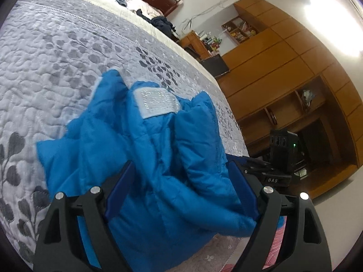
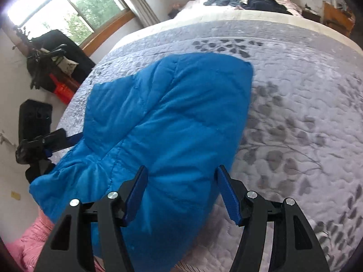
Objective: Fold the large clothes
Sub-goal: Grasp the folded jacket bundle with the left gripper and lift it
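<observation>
Blue-padded fingers of the left gripper (image 1: 181, 185) fill the bottom of the left wrist view, spread wide, with a bunched mass of the blue quilted jacket (image 1: 145, 158) bulging up between them. Whether the pads actually press the fabric cannot be told; the jaws stand far apart. A white hook-and-loop patch (image 1: 156, 102) sits on the jacket near the middle of the frame. The garment lies at the near edge of the bed, on a grey quilted bedspread (image 1: 56, 56) printed with dark leaves, which runs to the upper left. Pink fabric (image 1: 278, 244) shows at the lower right, under the gripper. At right stand wooden cabinets (image 1: 283, 68), and in the lower right, just past the jacket, part of the other gripper (image 1: 272, 176) shows.

From the right wrist view, the right gripper (image 2: 181, 192) is also splayed open at the bottom of the frame, its left finger over the jacket (image 2: 163, 117) and its right finger (image 2: 229, 195) at the garment's right edge, over the bedspread (image 2: 306, 113). The jacket spreads from the lower left toward the centre, puffy and folded over itself. At the left edge the left gripper (image 2: 43, 145) reaches the jacket's side. A window (image 2: 68, 15) lights the upper left; dark clothes (image 2: 261, 2) lie heaped at the head of the bed along the top.
</observation>
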